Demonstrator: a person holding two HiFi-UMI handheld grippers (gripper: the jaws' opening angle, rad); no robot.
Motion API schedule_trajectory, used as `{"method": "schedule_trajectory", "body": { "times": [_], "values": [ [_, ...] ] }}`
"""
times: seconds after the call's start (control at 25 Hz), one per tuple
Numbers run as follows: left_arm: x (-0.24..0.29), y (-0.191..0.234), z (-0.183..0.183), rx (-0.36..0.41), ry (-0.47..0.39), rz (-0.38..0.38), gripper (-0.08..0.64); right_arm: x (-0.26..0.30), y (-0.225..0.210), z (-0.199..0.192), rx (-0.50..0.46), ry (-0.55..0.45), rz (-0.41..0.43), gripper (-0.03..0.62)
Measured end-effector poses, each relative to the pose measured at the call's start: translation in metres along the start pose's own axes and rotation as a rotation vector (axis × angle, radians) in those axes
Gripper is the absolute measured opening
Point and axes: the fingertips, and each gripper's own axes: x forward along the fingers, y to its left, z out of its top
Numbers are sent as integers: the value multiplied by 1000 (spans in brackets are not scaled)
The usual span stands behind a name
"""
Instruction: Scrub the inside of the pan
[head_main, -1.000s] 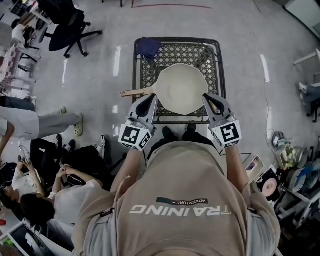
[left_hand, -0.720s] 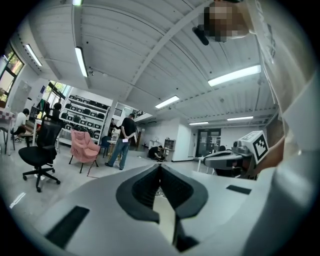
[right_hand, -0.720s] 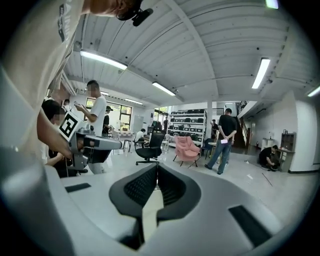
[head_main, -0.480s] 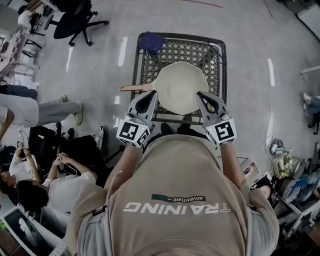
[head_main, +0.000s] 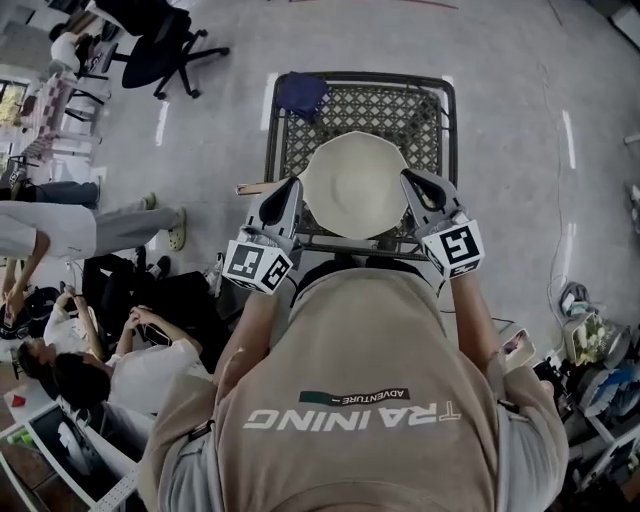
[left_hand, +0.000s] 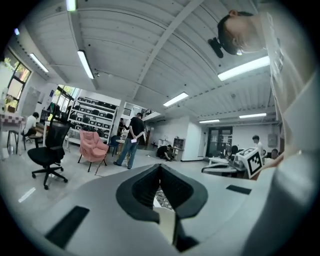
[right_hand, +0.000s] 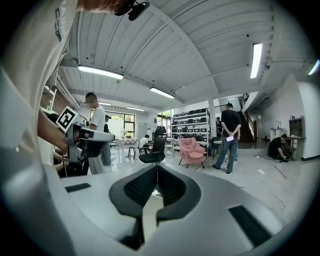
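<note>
pan (head_main: 355, 185) on mesh table (head_main: 412, 108)

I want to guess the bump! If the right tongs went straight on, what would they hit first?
Probably the pan: the shut right tongs point at its right rim, tips right beside it. Height is unclear; they might skim over.

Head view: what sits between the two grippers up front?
The pale pan, on the metal mesh table, lies between the left gripper and right gripper; the head view shows it.
</note>
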Motion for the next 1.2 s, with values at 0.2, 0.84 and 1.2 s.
{"method": "schedule_trajectory", "body": {
  "times": [0.2,0.84,1.2],
  "values": [
    [4,5,-3,-38,-1,44,18,8,-19,-10,81,-19,-4,18],
    [13,25,15,37,-36,-8,18,29,-18,9,90,-29,-40,18],
    [-8,39,4,-11,-49,30,18,24,-38,2,138,5,-86,18]
  ]
}}
